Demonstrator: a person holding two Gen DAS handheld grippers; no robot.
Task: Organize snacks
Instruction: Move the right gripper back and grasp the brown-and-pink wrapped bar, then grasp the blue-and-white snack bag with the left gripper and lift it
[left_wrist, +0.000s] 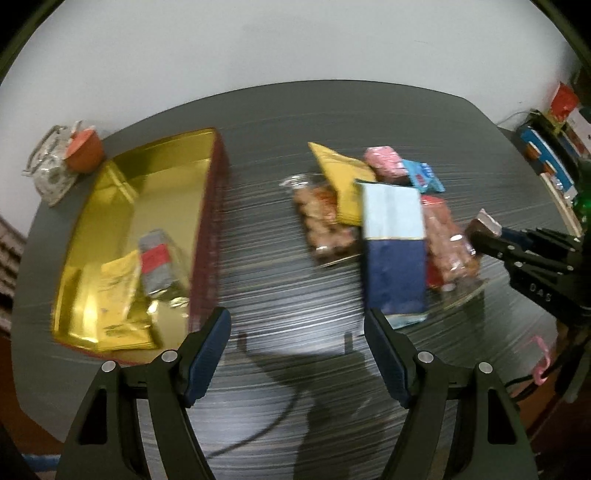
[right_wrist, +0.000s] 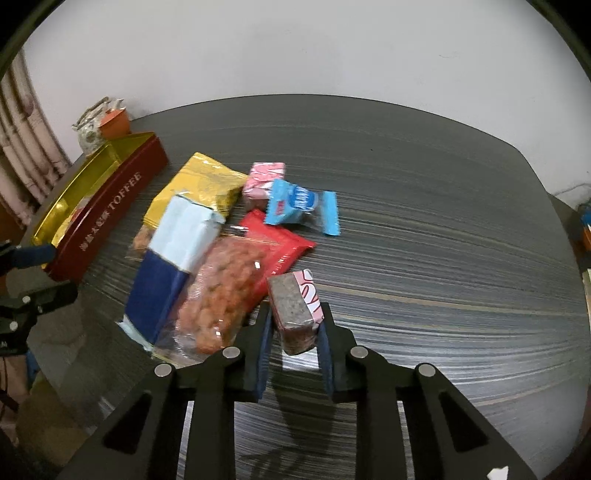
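Observation:
A red toffee tin (left_wrist: 207, 236) with a gold inside stands on the left of the dark table; it also shows in the right wrist view (right_wrist: 107, 218). In it lie a yellow packet (left_wrist: 118, 295) and a grey-red packet (left_wrist: 159, 262). A heap of snacks lies mid-table: a blue and light-blue pack (left_wrist: 393, 247) (right_wrist: 166, 266), a yellow pouch (right_wrist: 199, 188), peanut bags (right_wrist: 221, 295), a pink packet (right_wrist: 264, 181) and a light-blue candy packet (right_wrist: 301, 206). My left gripper (left_wrist: 297, 325) is open and empty, above the table. My right gripper (right_wrist: 295, 321) is shut on a brown cake bar (right_wrist: 295, 314) in pink wrap.
A patterned pouch (left_wrist: 50, 166) and an orange cup (left_wrist: 85, 147) stand at the table's far left corner. Books and boxes (left_wrist: 554, 147) stand beyond the right edge. A cable (left_wrist: 266, 424) runs over the near table.

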